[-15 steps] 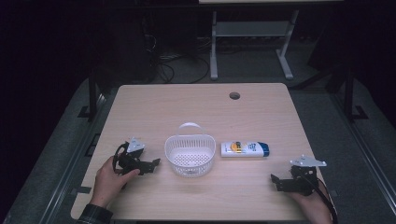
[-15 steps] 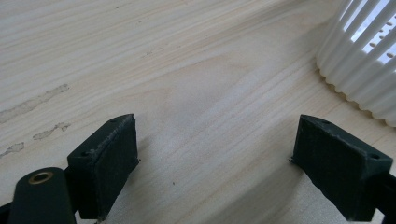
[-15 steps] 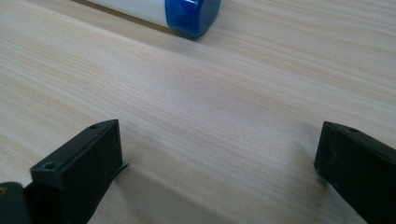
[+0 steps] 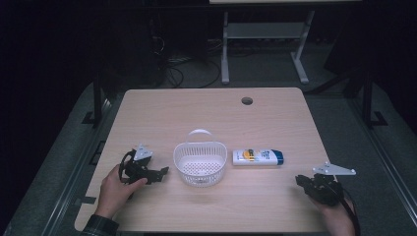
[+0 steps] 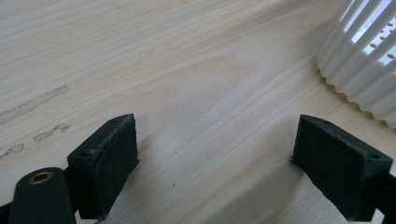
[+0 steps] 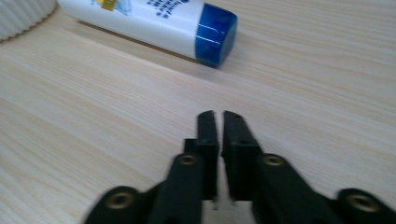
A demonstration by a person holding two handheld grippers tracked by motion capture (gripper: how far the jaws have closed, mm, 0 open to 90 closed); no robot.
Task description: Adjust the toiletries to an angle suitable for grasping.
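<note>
A white plastic basket (image 4: 200,163) with an upright handle stands empty near the table's front middle; its ribbed wall (image 5: 362,70) rises at the right of the left gripper view. A white bottle (image 4: 257,157) with a blue cap lies on its side just right of the basket, cap pointing right; the bottle (image 6: 154,23) lies ahead of the right jaws. My left gripper (image 4: 163,171) rests on the table left of the basket, open, with bare wood between its jaws (image 5: 215,154). My right gripper (image 4: 299,180) sits near the front right, shut on nothing (image 6: 218,122).
The wooden table (image 4: 206,113) has a round cable hole (image 4: 247,101) at the back right. Beyond the table stand the legs of another desk (image 4: 226,44) and loose cables on a dark floor.
Both hands and grippers stand about where they were; the right gripper has shifted slightly. Basket and bottle have not moved.
</note>
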